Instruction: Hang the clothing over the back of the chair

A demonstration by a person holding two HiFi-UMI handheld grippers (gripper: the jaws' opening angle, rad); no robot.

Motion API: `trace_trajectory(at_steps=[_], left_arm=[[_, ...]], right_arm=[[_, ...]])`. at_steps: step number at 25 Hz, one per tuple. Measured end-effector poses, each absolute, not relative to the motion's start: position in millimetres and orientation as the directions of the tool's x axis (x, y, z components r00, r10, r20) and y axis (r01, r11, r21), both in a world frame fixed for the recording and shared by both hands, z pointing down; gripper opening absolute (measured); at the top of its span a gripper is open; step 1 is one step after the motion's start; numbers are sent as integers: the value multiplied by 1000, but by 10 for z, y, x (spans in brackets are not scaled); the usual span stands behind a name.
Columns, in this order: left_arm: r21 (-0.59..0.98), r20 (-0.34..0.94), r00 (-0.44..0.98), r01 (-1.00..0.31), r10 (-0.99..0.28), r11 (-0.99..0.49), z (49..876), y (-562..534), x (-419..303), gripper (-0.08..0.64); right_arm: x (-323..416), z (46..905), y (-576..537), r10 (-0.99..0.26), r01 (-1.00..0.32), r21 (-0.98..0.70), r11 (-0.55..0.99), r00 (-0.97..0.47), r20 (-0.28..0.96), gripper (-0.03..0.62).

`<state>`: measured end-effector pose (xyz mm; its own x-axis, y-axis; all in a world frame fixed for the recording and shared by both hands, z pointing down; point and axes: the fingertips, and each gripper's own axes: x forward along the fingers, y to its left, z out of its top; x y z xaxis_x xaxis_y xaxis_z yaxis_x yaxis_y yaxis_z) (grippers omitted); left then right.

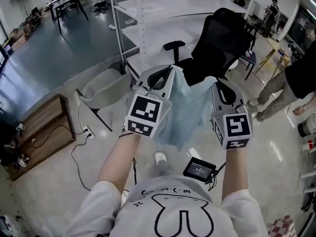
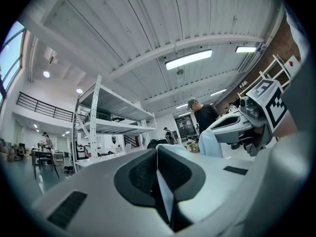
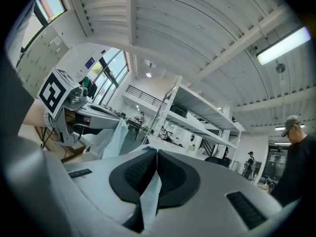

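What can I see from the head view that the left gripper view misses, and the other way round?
Only the head view shows the black office chair ahead, the wooden cabinet, and the pale blue clothing stretched between the left gripper and the right gripper. Only the left gripper view shows the ceiling lights and, close up, the fabric pinched in its own shut jaws. Both show the clothing, the right gripper and the white shelving rack.
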<state>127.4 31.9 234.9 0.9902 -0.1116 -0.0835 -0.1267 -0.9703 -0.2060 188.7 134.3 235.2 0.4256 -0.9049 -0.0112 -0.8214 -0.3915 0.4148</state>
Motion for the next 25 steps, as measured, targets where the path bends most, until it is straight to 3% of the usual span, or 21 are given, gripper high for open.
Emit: trace_trajectory(at_steps=[16, 25], left_arm=[[-91, -74, 969, -243, -236, -966, 2383, -1000, 1904, 11], [-107, -63, 951, -308, -303, -945, 2323, -1733, 2388, 11]], right_arm=[[2520, 2347, -304, -979, -876, 444, -188, 202, -15, -9], [3003, 2264, -1114, -994, -883, 457, -103, 106, -20, -9]])
